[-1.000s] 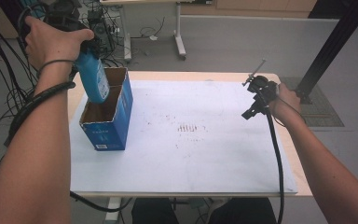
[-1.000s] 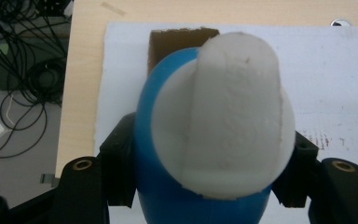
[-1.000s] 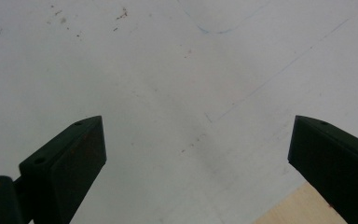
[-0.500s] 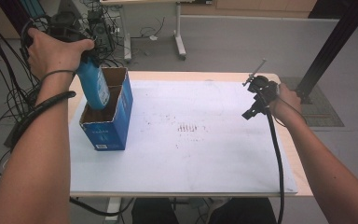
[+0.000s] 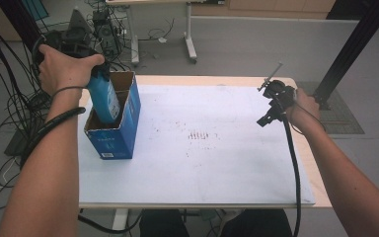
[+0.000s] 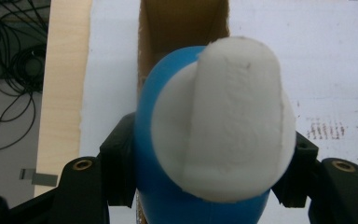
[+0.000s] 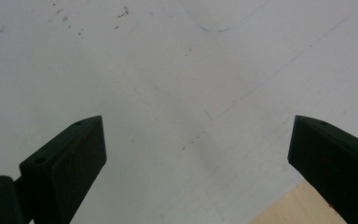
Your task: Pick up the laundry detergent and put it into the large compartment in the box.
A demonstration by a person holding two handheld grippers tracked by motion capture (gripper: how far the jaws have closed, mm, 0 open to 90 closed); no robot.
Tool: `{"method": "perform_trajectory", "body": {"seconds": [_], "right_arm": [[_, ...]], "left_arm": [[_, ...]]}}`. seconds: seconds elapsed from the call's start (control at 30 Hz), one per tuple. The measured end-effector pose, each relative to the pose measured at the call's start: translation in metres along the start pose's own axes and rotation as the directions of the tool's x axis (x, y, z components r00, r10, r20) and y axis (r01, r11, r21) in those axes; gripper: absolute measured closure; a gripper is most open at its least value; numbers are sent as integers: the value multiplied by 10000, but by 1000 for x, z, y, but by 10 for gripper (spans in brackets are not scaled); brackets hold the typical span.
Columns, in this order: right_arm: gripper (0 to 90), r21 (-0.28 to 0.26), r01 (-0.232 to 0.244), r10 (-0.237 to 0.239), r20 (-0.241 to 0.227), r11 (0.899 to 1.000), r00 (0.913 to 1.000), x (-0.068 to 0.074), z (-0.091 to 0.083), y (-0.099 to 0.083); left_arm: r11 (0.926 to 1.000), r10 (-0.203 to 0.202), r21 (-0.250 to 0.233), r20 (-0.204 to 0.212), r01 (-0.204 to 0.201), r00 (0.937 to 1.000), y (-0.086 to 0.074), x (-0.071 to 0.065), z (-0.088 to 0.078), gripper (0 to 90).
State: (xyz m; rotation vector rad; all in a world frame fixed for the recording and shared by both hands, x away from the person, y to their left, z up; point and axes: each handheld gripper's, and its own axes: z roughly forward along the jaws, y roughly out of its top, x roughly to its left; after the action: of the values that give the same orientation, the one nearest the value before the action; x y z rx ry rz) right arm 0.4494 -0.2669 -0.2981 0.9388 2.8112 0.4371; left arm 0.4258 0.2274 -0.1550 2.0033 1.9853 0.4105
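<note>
Bottle, upright at frame left, sits pinched in your left gripper directly above the open box, right gripper spread.

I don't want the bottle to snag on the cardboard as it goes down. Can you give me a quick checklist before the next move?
1. Left hand-held gripper clamped on the blue bottle: ok, a jaw presses each side.
2. Bottle lined up with the opening of the blue box: ok, its lower end is already inside the rim.
3. Box upright on the white sheet: ok.
4. Room inside the box under the bottle: cannot tell, the bottle hides the bottom.
5. Right hand-held gripper out of the way: ok, open with nothing between the jaws, at the sheet's far right.
</note>
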Motion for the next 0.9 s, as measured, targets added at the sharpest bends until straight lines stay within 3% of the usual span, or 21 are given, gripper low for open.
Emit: {"method": "perform_trajectory", "body": {"seconds": [0.9], "right_arm": [[40, 73, 68, -69, 121, 10000, 9999, 2, -2, 0]], "left_arm": [[9974, 31, 718, 103, -38, 9999, -24, 5, 48, 377]]}}
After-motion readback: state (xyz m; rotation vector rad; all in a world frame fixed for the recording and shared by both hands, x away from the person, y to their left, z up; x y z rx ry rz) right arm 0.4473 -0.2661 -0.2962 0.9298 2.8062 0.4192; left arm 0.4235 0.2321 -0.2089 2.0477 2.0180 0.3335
